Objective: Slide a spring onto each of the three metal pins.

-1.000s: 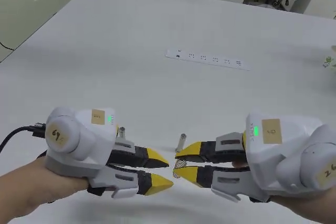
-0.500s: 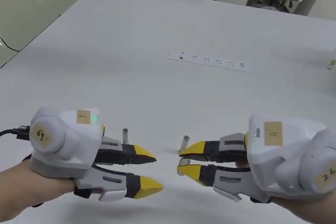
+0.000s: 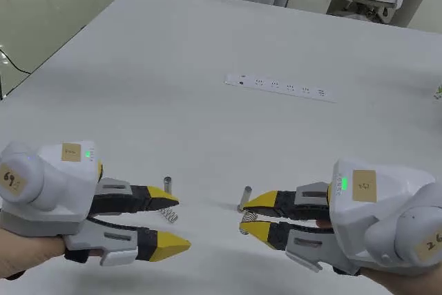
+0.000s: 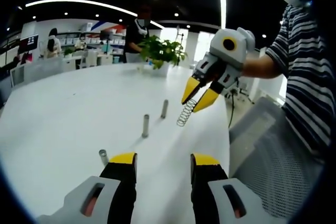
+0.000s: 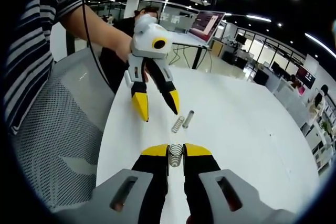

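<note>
The white table (image 3: 207,46) carries all the work items, and a mesh chair (image 5: 52,129) stands at its edge in the right gripper view. The left gripper (image 3: 178,222) sits low at the near left of the head view, jaws spread wide apart and holding nothing. The right gripper (image 3: 247,216) faces it from the near right, jaws closed together and clamped on a spring. A person in a striped shirt (image 4: 304,77) holds both tools. A power strip (image 3: 280,88) lies flat farther back on the table, well apart from the grippers. In the left gripper view, three pins stand upright in a loose row ahead of the jaws: the near pin (image 4: 103,157) just beside the left jaw tip, the middle pin (image 4: 145,125) farther on, and the far pin (image 4: 164,108) beyond it. The held spring (image 5: 176,154) is gripped crosswise between the right gripper's yellow tips; in the left gripper view it hangs down from those tips, just beside the far pin and above the table. The loose spring (image 5: 178,124) lies on its side on the table, just beside a pin and between the two grippers. No pin in view carries a spring.
</note>
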`<state>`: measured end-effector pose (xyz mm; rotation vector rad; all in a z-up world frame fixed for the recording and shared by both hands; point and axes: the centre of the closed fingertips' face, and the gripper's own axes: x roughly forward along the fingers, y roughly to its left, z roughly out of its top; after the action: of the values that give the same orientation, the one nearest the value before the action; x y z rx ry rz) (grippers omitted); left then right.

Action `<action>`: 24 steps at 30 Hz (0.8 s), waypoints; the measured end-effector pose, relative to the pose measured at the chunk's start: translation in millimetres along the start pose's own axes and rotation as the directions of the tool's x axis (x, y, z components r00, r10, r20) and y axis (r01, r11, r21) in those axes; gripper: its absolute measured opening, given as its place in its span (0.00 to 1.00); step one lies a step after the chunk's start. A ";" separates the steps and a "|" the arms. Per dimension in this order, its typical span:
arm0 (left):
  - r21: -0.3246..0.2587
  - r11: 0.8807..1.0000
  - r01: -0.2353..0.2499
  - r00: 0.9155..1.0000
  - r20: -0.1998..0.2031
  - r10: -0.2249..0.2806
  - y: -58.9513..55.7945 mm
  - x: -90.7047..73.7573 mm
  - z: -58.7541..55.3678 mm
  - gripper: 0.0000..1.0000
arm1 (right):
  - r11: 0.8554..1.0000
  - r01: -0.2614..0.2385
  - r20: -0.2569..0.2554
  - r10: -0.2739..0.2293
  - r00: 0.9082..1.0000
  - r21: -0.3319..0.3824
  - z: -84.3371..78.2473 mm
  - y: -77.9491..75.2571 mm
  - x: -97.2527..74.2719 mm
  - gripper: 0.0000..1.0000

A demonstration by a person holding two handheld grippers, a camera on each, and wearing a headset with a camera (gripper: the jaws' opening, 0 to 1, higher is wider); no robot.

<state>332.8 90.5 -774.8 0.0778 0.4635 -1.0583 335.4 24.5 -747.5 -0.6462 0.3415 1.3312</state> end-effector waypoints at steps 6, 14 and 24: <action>-0.017 0.999 -0.039 0.999 0.008 0.039 8.9 -12.2 -1.1 0.40 | 1.000 0.006 -0.006 -0.006 1.000 0.008 -1.6 -1.4 0.2 0.07; -0.023 0.995 -0.094 0.995 0.016 0.095 19.9 -25.2 -6.3 0.53 | 1.000 0.025 -0.006 -0.025 1.000 0.016 -2.1 -5.9 -0.8 0.07; -0.068 0.986 -0.154 0.987 0.036 0.157 32.7 -38.3 -9.9 0.82 | 0.998 0.048 -0.003 -0.048 0.999 0.042 -3.4 -12.3 -2.8 0.07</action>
<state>342.0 141.0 -773.4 0.0330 0.4468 -0.8895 347.1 18.9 -745.6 -0.6165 0.3526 1.2741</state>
